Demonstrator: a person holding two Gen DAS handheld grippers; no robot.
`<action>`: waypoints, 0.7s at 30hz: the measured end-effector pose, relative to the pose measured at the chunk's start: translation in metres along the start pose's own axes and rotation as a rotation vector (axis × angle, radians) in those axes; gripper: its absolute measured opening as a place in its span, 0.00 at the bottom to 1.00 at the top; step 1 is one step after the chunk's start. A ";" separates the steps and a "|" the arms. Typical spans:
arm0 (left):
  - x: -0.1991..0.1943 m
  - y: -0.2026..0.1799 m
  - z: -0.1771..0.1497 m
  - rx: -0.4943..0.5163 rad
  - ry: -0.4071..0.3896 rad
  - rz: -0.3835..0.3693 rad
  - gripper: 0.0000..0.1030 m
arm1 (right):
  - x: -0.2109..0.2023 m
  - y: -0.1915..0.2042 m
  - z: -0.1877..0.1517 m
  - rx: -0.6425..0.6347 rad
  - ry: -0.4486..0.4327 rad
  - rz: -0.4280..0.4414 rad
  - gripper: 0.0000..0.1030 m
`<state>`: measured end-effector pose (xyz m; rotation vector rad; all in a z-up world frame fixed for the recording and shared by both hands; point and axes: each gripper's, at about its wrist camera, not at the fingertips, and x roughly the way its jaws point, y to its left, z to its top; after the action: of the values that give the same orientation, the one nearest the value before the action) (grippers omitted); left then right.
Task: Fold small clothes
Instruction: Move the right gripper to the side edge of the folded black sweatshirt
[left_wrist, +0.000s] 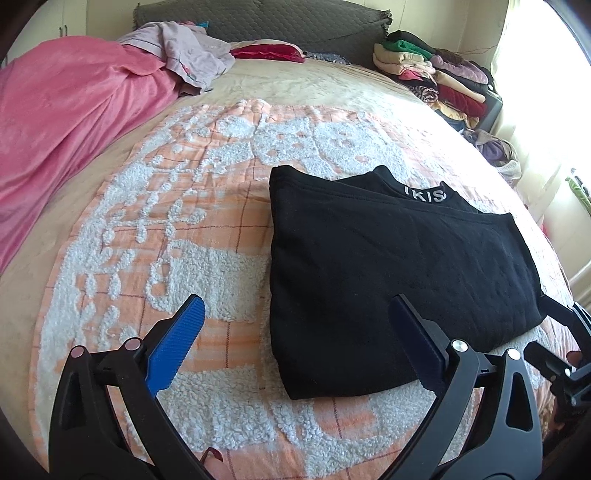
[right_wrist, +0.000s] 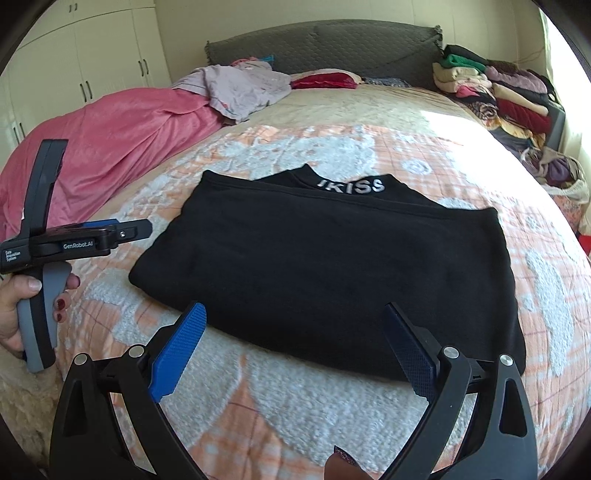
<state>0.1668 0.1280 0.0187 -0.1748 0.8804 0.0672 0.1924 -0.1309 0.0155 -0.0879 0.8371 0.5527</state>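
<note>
Currently we list: folded black top (right_wrist: 325, 266) on blanket (right_wrist: 295, 398); both claws, left (left_wrist: 295, 343) and right (right_wrist: 295, 347), released at six o'clock, gripping nothing.

Left handheld black plastic two-finger gripper (left_wrist: 295, 341): curved ribbed arms, round silver pivot screws, blue cross-hatched textured finger pads (left_wrist: 177, 343). Right handheld black plastic two-finger gripper (right_wrist: 295, 349): identical build. Left unit's grey-and-black handle bears white "GenRobot.AI" and "Data Acquisition System" lettering. Person's left hand (right_wrist: 22, 306): dark red nail polish.
</note>
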 end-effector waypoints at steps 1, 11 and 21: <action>0.000 0.001 0.001 -0.003 -0.002 0.001 0.91 | 0.002 0.005 0.002 -0.007 -0.002 0.005 0.92; 0.004 0.019 0.011 -0.050 -0.005 0.026 0.91 | 0.019 0.055 0.016 -0.145 -0.034 0.023 0.92; 0.016 0.036 0.026 -0.090 0.000 0.080 0.91 | 0.057 0.103 0.009 -0.315 -0.002 0.000 0.92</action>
<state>0.1927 0.1678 0.0180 -0.2230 0.8847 0.1819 0.1775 -0.0155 -0.0058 -0.3749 0.7424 0.6816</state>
